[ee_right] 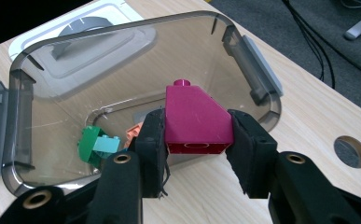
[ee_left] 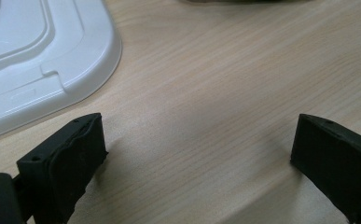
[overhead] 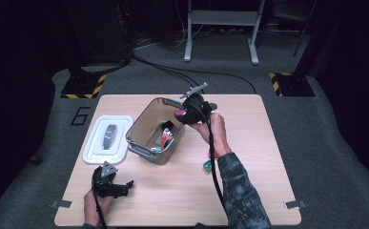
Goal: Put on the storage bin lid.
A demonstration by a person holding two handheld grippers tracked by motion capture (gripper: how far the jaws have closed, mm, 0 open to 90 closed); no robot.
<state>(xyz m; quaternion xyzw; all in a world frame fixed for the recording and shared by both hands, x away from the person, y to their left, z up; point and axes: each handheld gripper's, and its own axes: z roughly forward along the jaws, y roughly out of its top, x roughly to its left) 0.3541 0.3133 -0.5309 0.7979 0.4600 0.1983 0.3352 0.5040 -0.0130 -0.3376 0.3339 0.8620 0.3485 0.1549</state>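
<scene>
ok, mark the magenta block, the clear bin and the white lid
magenta block (ee_right: 194,119), right gripper view, sloped front face
clear bin (overhead: 139,125), high view, left wall
white lid (ee_left: 52,56), left gripper view, raised rim

Glossy plastic magenta brick (ee_right: 197,122); clear smoky plastic bin (ee_right: 38,116); matt woodgrain table (ee_left: 215,93).

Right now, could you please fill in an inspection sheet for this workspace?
Surface: light wooden table, intact.
Job's things: magenta sloped plastic brick held above clear plastic bin; green, orange and other bricks inside.
Clutter: white plastic lid beside bin; small teal brick near the right forearm.
Grippers: right gripper clamps the brick; left gripper open, resting on table.
Cables: black cable trails along right arm; more on floor.
Surroundings: grey carpet, hazard-striped stand bases.
</scene>
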